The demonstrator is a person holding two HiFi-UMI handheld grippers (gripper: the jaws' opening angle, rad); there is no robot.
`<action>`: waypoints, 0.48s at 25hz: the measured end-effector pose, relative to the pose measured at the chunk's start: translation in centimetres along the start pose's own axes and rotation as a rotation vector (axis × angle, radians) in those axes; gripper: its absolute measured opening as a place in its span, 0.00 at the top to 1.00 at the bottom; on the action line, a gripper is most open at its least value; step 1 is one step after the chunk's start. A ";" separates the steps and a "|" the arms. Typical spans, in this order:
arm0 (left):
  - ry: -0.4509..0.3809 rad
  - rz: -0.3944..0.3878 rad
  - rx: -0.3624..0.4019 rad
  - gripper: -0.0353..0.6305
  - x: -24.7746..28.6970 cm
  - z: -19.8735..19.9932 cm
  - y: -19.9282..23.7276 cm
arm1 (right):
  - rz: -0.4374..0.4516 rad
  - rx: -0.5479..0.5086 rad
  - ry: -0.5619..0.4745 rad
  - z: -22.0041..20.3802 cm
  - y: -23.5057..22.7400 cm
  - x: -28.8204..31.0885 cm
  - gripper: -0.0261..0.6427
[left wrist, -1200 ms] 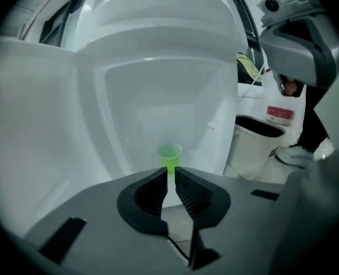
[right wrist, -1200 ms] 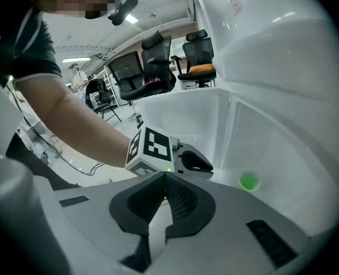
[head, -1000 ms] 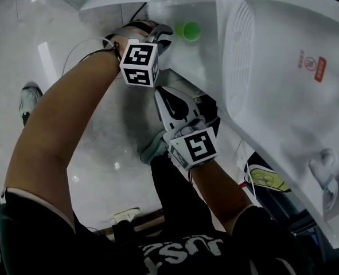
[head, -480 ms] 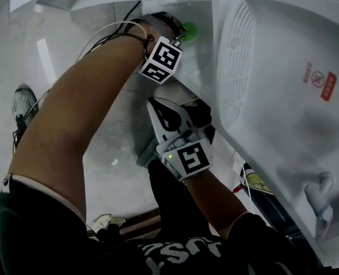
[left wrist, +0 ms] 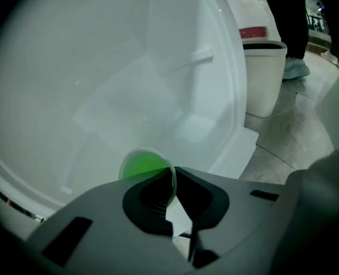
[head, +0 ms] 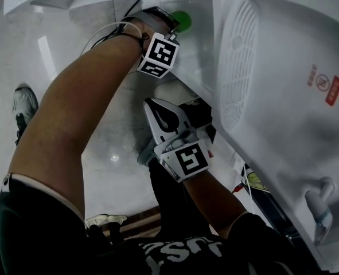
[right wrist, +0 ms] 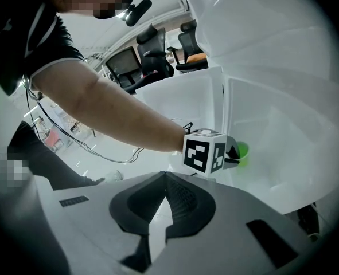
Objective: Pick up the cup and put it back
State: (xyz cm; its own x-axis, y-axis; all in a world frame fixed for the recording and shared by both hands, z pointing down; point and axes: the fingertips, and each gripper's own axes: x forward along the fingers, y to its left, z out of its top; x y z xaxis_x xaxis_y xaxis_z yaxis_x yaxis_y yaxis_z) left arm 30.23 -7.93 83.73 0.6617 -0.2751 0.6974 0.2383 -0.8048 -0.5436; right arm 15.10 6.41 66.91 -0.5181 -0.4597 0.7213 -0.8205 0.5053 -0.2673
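A green cup stands in a recess of a white moulded unit at the top of the head view. My left gripper reaches into that recess. In the left gripper view its jaws pinch the cup's thin rim on the right side, one jaw inside and one outside. From the right gripper view the cup shows just beyond the left gripper and its marker cube. My right gripper hangs lower, away from the cup, shut with nothing in its jaws.
The unit has a vented panel and a red label on its right part. A white bin stands on the tiled floor beyond it. Cables trail from the left wrist. A shoe rests on the floor at left.
My left gripper has pushed forward into the recess up to the cup and closed on its rim. The right gripper has stayed almost in place.
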 end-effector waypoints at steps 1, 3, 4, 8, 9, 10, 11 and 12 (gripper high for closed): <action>-0.005 -0.003 -0.007 0.92 -0.6 0.0 0.0 | -0.004 -0.005 0.001 0.0 -0.2 -0.1 0.91; -0.015 -0.014 -0.014 0.92 -1.8 -0.1 -0.2 | -0.014 -0.008 0.008 0.2 -0.3 -0.5 0.91; -0.019 -0.021 -0.015 0.92 -2.6 -0.1 -0.4 | -0.018 -0.010 0.012 0.4 -0.2 -0.6 0.91; -0.013 -0.047 -0.017 0.92 -6.3 -0.7 -1.2 | -0.017 -0.036 0.014 2.2 0.8 -1.1 0.91; -0.007 -0.049 -0.022 0.92 -7.5 -1.0 -1.2 | -0.014 -0.039 0.009 2.9 1.1 -1.2 0.91; -0.001 -0.051 -0.030 0.92 -8.8 -1.2 -1.3 | -0.011 -0.041 0.003 3.6 1.5 -1.3 0.91; 0.003 -0.054 -0.039 0.92 -10.3 -1.4 -1.4 | -0.009 -0.043 -0.001 4.3 2.1 -1.5 0.91; 0.006 -0.058 -0.049 0.92 -11.8 -1.4 -1.6 | -0.005 -0.046 -0.004 5.0 2.7 -1.8 0.91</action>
State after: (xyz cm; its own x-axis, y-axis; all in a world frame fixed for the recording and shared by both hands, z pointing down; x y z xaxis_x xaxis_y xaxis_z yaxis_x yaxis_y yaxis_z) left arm 21.03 -4.13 77.05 0.6432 -0.2305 0.7302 0.2412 -0.8440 -0.4790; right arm 12.60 4.94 61.68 -0.5151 -0.4653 0.7198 -0.8111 0.5360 -0.2340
